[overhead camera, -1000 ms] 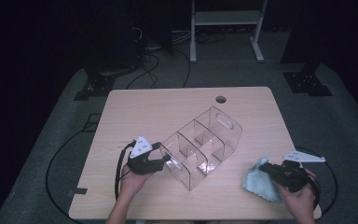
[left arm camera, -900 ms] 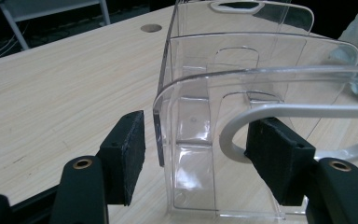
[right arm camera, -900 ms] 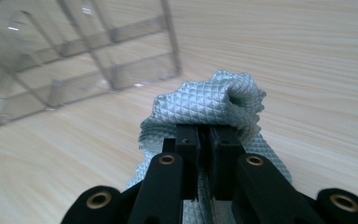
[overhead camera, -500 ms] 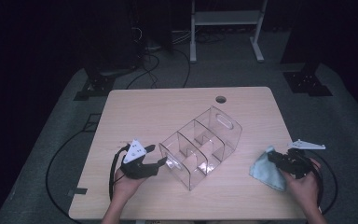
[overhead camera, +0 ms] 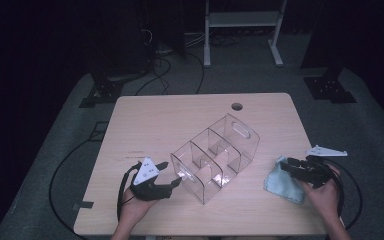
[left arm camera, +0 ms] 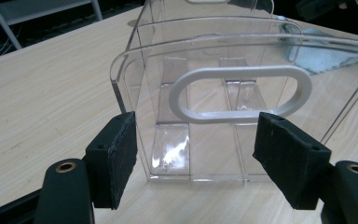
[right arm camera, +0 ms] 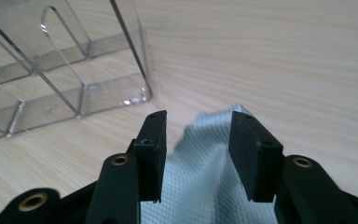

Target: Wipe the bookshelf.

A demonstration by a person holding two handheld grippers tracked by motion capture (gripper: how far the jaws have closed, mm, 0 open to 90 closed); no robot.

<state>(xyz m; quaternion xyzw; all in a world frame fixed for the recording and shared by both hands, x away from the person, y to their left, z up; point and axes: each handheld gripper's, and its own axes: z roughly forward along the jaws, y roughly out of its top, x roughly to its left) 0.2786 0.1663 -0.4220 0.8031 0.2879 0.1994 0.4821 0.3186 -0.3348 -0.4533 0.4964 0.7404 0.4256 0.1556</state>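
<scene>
A clear acrylic organiser (overhead camera: 215, 157) with several compartments lies slantwise mid-table. My left gripper (overhead camera: 172, 173) is at its near-left end, open. In the left gripper view the jaws (left arm camera: 203, 158) stand wide apart just short of the organiser's end wall (left arm camera: 240, 93), which has an oval handle slot. A light blue cloth (overhead camera: 282, 182) lies at the right front of the table. My right gripper (overhead camera: 286, 167) hovers over the cloth's far edge. In the right gripper view the jaws (right arm camera: 200, 149) are partly apart, with a raised fold of the cloth (right arm camera: 200, 191) between the pads.
The wooden table (overhead camera: 145, 125) has a round cable hole (overhead camera: 237, 106) near its far edge. Black cables trail off both front corners onto the grey floor. A white metal rack (overhead camera: 240, 20) stands behind the table.
My right gripper has moved forward and slightly left over the cloth, and the cloth's shape has shifted with it. The left gripper has shifted slightly at the organiser's end.
</scene>
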